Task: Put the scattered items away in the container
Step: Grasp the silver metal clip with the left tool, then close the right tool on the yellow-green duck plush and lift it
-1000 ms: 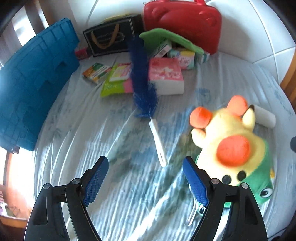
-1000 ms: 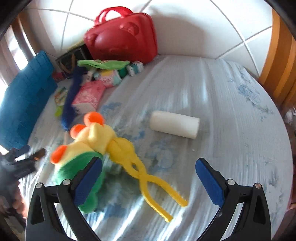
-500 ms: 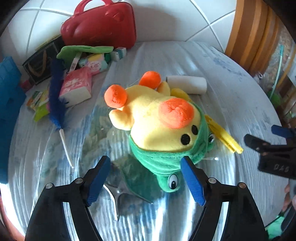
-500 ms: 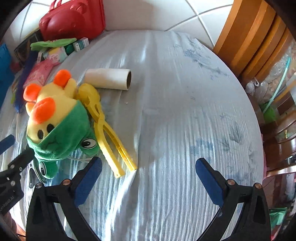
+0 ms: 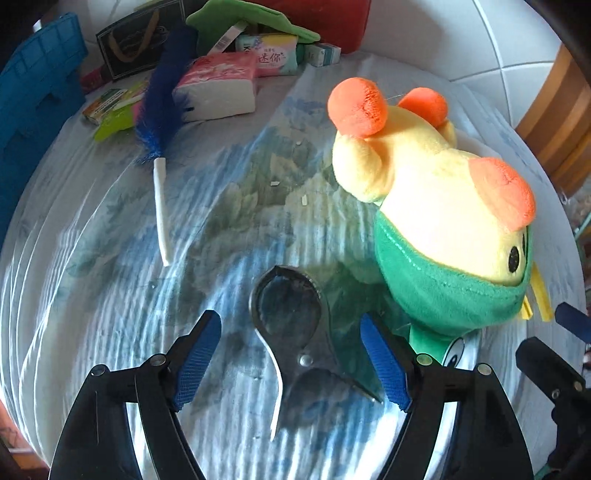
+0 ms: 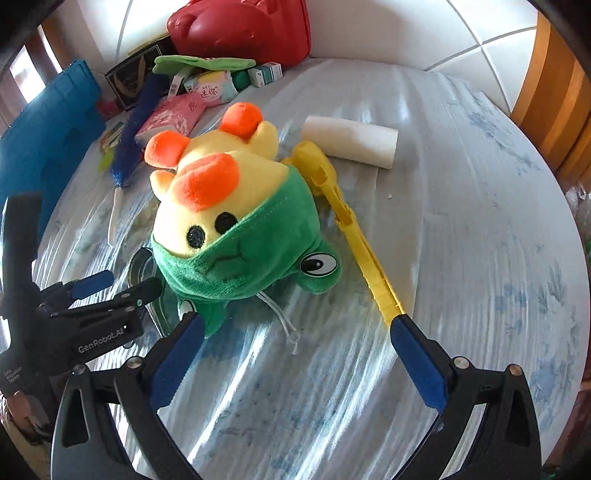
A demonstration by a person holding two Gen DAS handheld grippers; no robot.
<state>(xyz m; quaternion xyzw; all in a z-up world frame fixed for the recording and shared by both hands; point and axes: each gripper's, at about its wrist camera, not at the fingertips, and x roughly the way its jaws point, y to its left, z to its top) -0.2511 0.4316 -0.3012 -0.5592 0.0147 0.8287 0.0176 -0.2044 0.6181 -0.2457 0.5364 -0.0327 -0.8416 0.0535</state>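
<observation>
left gripper (image 5: 291, 354) gaping wide, straddling the metal tool (image 5: 295, 332) flat on the table (image 5: 92, 258), apparently lining up a pickup; lowering and closing across its narrow waist probably needed. ring end pointing away, prongs toward the camera. right gripper (image 6: 291, 343) also hanging wide, facing the plush toy (image 6: 236, 225). blue crate (image 5: 33, 107) standing far left.

A plush toy (image 6: 236, 225) is lying near the middle of the worktop (image 6: 480, 258), with tongs (image 6: 351, 218) lying just to its right and a paper roll (image 6: 351, 142) lying behind those. Metal shears (image 5: 299, 332) are lying before the toy, to its left. A feather duster (image 5: 159, 122) is lying farther left, a tissue pack (image 5: 218, 88) beside it. A case (image 6: 243, 29) is standing at the back, and a crate (image 6: 40, 136) is sitting at the far left.
</observation>
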